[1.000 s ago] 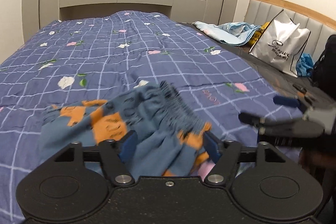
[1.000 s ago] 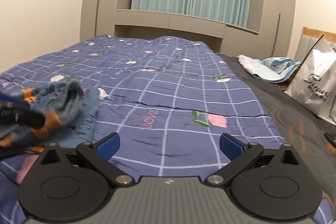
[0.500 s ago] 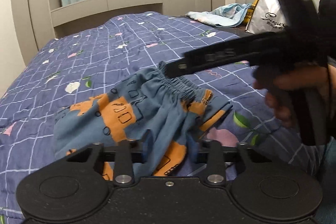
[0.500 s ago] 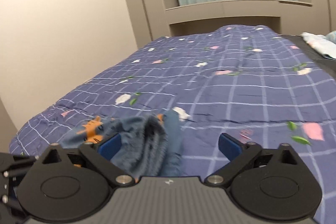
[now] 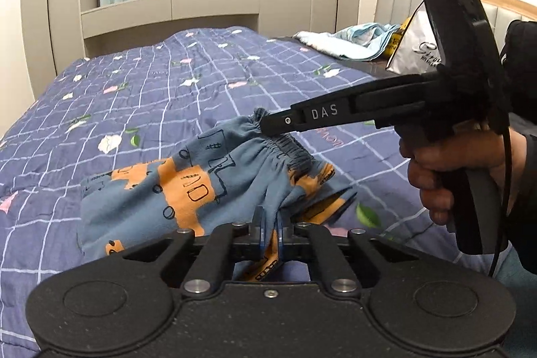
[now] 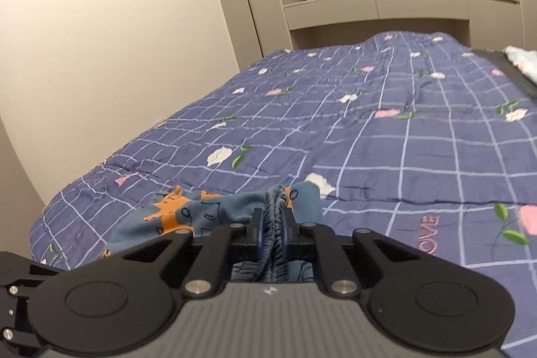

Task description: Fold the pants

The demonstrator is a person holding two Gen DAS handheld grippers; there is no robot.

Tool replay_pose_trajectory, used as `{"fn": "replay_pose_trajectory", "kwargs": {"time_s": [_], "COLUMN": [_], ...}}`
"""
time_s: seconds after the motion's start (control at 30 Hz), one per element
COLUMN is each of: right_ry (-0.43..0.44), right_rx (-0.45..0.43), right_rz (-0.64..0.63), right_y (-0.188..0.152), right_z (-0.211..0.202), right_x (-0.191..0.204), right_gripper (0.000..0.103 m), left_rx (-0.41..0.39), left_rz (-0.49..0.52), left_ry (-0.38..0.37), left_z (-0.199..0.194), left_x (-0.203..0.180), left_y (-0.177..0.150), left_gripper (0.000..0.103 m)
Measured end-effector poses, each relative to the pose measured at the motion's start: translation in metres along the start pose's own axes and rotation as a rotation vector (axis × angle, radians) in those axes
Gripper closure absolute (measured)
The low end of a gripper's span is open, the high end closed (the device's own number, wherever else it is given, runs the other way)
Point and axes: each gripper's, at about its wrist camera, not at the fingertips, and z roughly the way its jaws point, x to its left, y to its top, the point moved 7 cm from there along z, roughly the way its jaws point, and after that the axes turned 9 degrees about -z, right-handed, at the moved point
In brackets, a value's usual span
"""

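Pants [image 5: 188, 190]: blue and orange, bunched on the bed [image 5: 141, 96].
Left gripper [image 5: 270, 235]: you just squeezed it onto cloth at 6 o'clock.
Right gripper [image 6: 272, 232]: just closed, pinching the waistband, probably.

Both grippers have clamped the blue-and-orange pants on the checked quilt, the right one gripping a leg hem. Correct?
Not the hem. In the right wrist view the right gripper is shut on the gathered elastic waistband of the pants. The left gripper does clamp them on the quilt.

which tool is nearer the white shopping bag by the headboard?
Right. The right tool, pinching the pants waistband, sits nearer the white bag; the left tool grips fabric farther back.
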Motion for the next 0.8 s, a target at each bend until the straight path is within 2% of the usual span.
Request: {"fn": "replay_pose_trajectory", "kwargs": {"time_s": [0.13,0.23,0.33,0.37,0.4,0.47,0.57,0.6,0.67,0.8], "right_ry": [-0.042,-0.055,-0.081,-0.088,-0.095,-0.111,-0.14,-0.147,-0.167,-0.25], "right_rx": [0.009,0.046,0.048,0.042,0.037,0.024,0.006,0.003,0.012,0.054], "right_rz": [0.001,0.017,0.013,0.013,0.012,0.001,-0.023,-0.03,-0.061,-0.118], "right_y": [-0.001,-0.013,-0.017,-0.017,-0.017,-0.016,-0.016,-0.016,-0.019,-0.031], "right_z": [-0.007,0.0,-0.001,-0.003,-0.004,-0.008,-0.012,-0.011,-0.009,-0.008], "right_x": [-0.002,-0.006,-0.007,-0.007,-0.007,-0.003,0.006,0.009,0.017,0.026], "right_gripper": [0.091,0.089,0.074,0.069,0.066,0.039,0.015,0.011,0.004,0.002], "left_rx": [0.024,0.042,0.023,0.011,-0.007,-0.052,-0.117,-0.127,-0.128,-0.065], "left_rz": [0.007,-0.041,-0.131,-0.152,-0.174,-0.215,-0.283,-0.313,-0.369,-0.417], "left_ry": [-0.015,-0.041,-0.074,-0.07,-0.061,-0.013,0.094,0.137,0.211,0.256], "left_z": [0.006,0.009,-0.002,-0.006,-0.013,-0.024,-0.036,-0.037,-0.037,-0.029], "left_x": [-0.005,0.001,0.011,0.015,0.021,0.034,0.061,0.071,0.087,0.109], "left_y": [-0.006,-0.01,-0.006,-0.004,-0.002,0.001,0.004,0.002,-0.002,-0.019], "left_gripper": [0.097,0.091,0.079,0.071,0.058,0.04,0.024,0.017,0.013,0.013]}}
